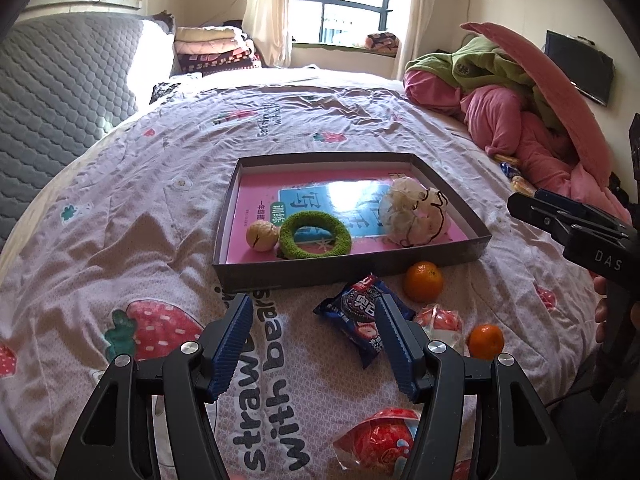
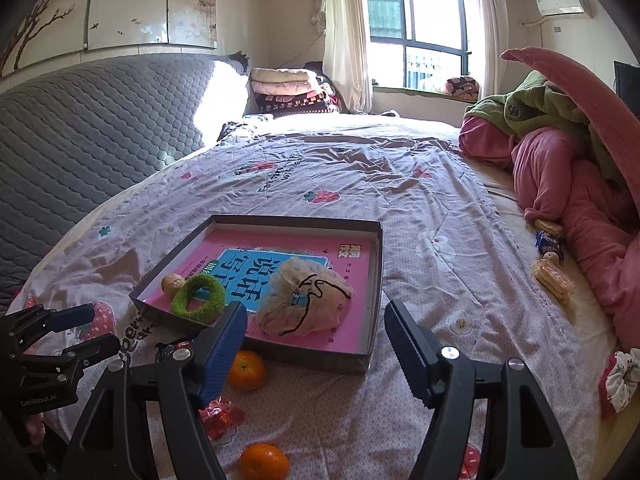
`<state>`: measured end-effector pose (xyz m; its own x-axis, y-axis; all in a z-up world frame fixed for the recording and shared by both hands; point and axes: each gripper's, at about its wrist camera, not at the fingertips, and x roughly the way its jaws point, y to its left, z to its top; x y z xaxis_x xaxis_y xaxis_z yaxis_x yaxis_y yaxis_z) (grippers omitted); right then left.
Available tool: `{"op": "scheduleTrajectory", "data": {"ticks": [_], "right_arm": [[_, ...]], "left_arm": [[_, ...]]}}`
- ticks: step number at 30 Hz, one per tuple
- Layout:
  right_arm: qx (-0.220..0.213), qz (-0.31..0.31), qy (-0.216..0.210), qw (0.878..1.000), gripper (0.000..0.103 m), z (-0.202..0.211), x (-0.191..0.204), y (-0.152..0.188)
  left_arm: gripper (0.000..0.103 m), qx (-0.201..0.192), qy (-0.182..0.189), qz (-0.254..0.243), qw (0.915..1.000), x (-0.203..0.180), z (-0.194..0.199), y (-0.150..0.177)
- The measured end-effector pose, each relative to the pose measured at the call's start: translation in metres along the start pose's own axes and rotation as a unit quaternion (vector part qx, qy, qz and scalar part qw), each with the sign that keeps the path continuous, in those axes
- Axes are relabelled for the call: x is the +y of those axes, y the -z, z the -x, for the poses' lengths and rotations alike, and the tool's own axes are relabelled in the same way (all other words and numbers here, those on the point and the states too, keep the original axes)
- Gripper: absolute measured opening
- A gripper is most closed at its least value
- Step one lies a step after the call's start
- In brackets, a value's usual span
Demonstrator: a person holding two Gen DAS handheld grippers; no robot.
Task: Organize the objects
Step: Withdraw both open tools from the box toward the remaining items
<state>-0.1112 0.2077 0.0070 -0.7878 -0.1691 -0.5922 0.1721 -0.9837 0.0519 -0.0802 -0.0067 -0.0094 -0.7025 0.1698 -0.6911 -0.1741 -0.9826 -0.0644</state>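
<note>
Two biscuit packs (image 2: 552,278), right view only, jaws empty

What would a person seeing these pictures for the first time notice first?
The shallow box in the middle of the bed, with a pink book covering its bottom and a green ring, a walnut and a pale pouch on it. In front of it, two oranges and snack packets lie loose on the strawberry quilt.
</note>
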Motion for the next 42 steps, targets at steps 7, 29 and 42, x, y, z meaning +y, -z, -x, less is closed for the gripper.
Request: {"op": "scheduleTrajectory", "data": {"ticks": [7, 29, 42], "right_arm": [[-0.001, 0.0, 0.0, 1.0, 0.071, 0.011, 0.004, 0.013], [0.007, -0.008, 0.012, 1.0, 0.071, 0.035, 0.01, 0.042], [0.015, -0.005, 0.01, 1.0, 0.071, 0.044, 0.016, 0.054]], "left_arm": [[0.065, -0.001, 0.002, 0.001, 1.0, 0.0, 0.01, 0.006], [0.065, -0.004, 0.011, -0.017, 0.9998, -0.018, 0.036, 0.024], [0.065, 0.012, 0.018, -0.012, 0.9997, -0.019, 0.043, 0.043]]}}
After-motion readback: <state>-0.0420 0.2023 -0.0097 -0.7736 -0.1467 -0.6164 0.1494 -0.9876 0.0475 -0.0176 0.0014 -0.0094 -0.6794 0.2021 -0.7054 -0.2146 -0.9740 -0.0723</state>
